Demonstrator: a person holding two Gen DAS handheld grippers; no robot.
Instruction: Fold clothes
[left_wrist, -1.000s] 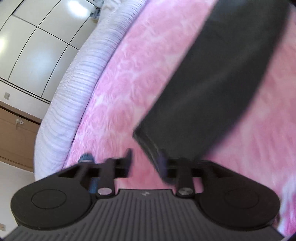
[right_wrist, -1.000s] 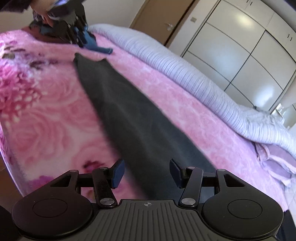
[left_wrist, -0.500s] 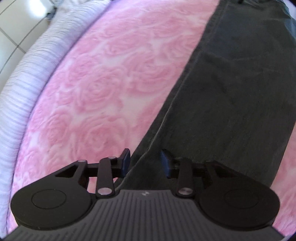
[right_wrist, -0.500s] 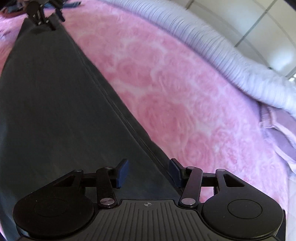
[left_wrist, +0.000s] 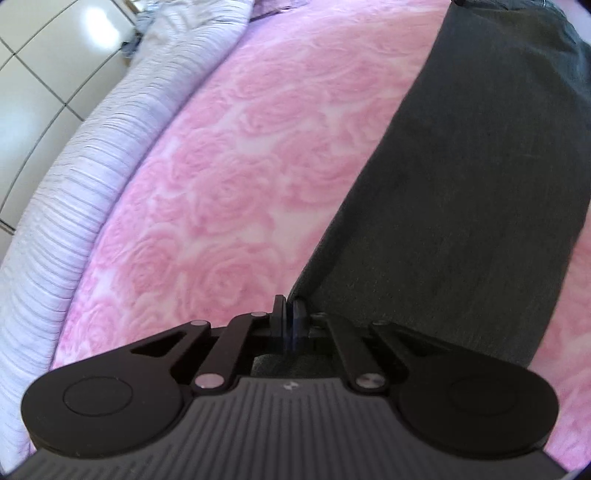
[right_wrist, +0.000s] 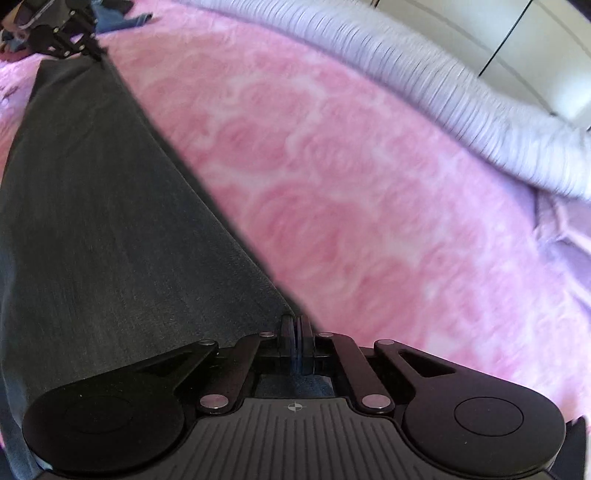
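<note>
Grippers, two in number, are both low over the bed, each aimed along the length of one dark grey garment (left_wrist: 461, 192). Left gripper (left_wrist: 289, 314): fingers pressed together, pinching the garment's near corner at lower centre of its frame; cloth shows behind the pads. Right gripper (right_wrist: 295, 332): fingers likewise pressed together on the garment's opposite end, at lower centre of its own frame, with fabric visible between the linkage arms.

In the right wrist view the left gripper appears again, small and dark, at the upper left of the frame, at the far tip of the garment.

Count of items:
- one dark grey garment, stretched in a long band; it fills the right half of the left wrist view and the left half of the right wrist view
- one pink rose-pattern blanket (left_wrist: 229, 192) under it, covering the bed
- one pale lilac ribbed quilt (left_wrist: 74, 192), bunched along the blanket's far edge, at left in the left view and upper right in the right view
- white cabinet panels (left_wrist: 33, 62) at the upper left of the left view

Change from half a second earlier: both pairs of fingers stood spread, straddling the garment edge; both have since closed on it. One second earlier the grippers were higher and further from the cloth
</note>
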